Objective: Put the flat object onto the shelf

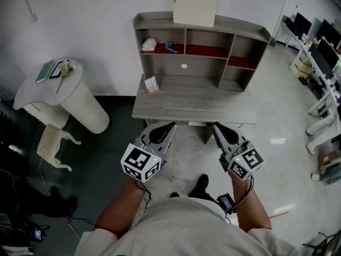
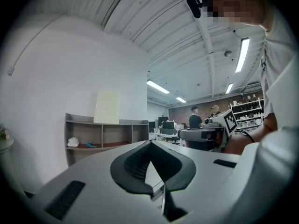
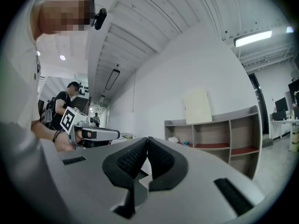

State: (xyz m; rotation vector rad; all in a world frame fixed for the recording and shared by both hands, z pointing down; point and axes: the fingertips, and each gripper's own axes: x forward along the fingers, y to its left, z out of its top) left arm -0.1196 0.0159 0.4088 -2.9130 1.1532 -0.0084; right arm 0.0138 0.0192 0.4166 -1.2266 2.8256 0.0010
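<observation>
A cream flat board (image 1: 195, 3) stands upright on top of the grey shelf unit (image 1: 201, 41), leaning on the white wall. It also shows in the left gripper view as the board (image 2: 106, 107) and in the right gripper view as the board (image 3: 197, 106). My left gripper (image 1: 170, 126) and right gripper (image 1: 216, 126) hover side by side just in front of the grey desk (image 1: 194, 106), well short of the shelf. Both are shut with nothing between the pads, as the left gripper (image 2: 149, 143) and right gripper (image 3: 147, 140) show close up.
A small card (image 1: 151, 84) stands on the desk's left. A white lump (image 1: 149, 44) and a teal thing (image 1: 171, 48) lie in the shelf's upper left compartments. A round white side table (image 1: 53, 84) stands left. Office desks with monitors (image 1: 319, 41) are at right.
</observation>
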